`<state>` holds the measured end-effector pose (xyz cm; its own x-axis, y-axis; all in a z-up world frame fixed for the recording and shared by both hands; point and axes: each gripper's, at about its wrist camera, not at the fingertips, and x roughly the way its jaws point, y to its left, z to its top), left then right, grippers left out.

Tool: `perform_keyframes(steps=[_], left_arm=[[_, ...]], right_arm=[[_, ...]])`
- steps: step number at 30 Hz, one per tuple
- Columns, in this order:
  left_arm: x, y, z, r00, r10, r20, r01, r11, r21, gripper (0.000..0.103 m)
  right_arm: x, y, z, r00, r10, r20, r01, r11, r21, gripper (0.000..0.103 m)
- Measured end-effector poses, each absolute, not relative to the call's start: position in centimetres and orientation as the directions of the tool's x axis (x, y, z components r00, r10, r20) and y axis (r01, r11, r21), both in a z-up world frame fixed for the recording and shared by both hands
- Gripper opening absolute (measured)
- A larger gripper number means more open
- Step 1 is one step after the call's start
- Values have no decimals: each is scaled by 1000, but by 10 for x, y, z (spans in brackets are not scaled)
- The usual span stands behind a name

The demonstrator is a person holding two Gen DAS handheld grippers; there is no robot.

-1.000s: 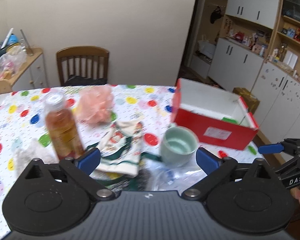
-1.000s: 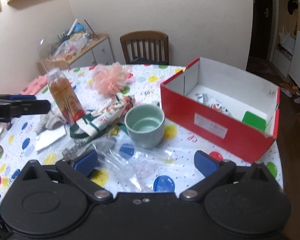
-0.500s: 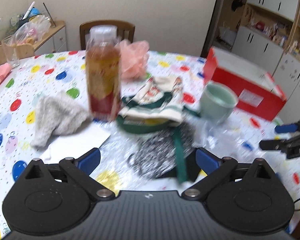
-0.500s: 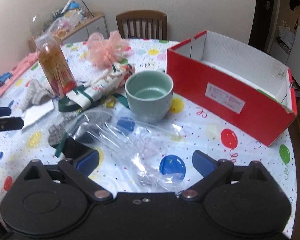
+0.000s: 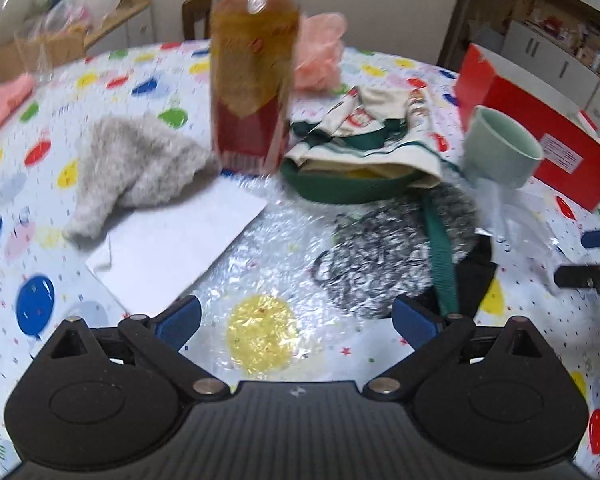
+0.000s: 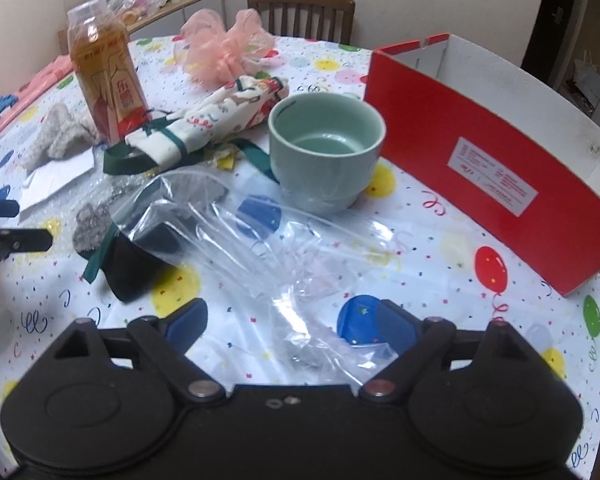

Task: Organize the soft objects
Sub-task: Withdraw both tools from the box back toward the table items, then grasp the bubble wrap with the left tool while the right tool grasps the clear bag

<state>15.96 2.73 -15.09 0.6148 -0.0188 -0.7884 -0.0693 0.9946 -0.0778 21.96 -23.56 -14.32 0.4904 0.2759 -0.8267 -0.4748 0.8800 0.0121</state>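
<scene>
My left gripper [image 5: 296,318] is open and empty, low over bubble wrap [image 5: 260,248]. Ahead of it lie a grey fluffy cloth [image 5: 140,164], a cream and green printed bag [image 5: 372,140] and a black-and-white fuzzy item [image 5: 384,256] under a green strap. A pink mesh pouf [image 5: 320,56] lies further back. My right gripper [image 6: 290,324] is open and empty over a clear plastic bag [image 6: 268,248]. The red box [image 6: 492,172] stands open at its right. The printed bag [image 6: 212,120], the pouf [image 6: 224,48] and the grey cloth [image 6: 60,132] also show in the right wrist view.
A tea bottle [image 5: 252,80] stands upright just behind the bubble wrap. A pale green cup [image 6: 326,148] stands beside the red box. White paper [image 5: 172,244] lies under the grey cloth. A wooden chair [image 6: 300,12] stands at the table's far side.
My left gripper moved forward and down toward the bubble wrap and bottle. My right gripper moved forward and lower over the plastic bag. Both stayed open.
</scene>
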Motion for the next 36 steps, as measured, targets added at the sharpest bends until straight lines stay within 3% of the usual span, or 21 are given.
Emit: perform_keyframes(steps=[6,13,17,25,27,36], left_arm=[[167,44,-168,589,-18,-808,-145,981,-128,100],[171,38,-175,587,0,-810,-127,988,-92,87],[173,34,-173,592,35,-805,-122,991,-47,70],[180,33,-170,598,87,-797,-130,992,10,21],[183,31,-170,597,79,-799,-121,993,8,13],[177,35,-159,608,39,-793,-119,992,-43,9]], right_arm=[[223,-230,-152,475,259,-841,-485,875,-4,85],[228,-228,-158,468,239,-851,-481,876,-18,78],[231,-227,-163,459,227,-859,-474,880,-20,70],[231,-226,-168,453,203,-868,-453,891,-28,43],[230,-225,-166,462,195,-865,-450,892,-39,42],[217,-241,-140,500,241,-832,-435,901,0,35]])
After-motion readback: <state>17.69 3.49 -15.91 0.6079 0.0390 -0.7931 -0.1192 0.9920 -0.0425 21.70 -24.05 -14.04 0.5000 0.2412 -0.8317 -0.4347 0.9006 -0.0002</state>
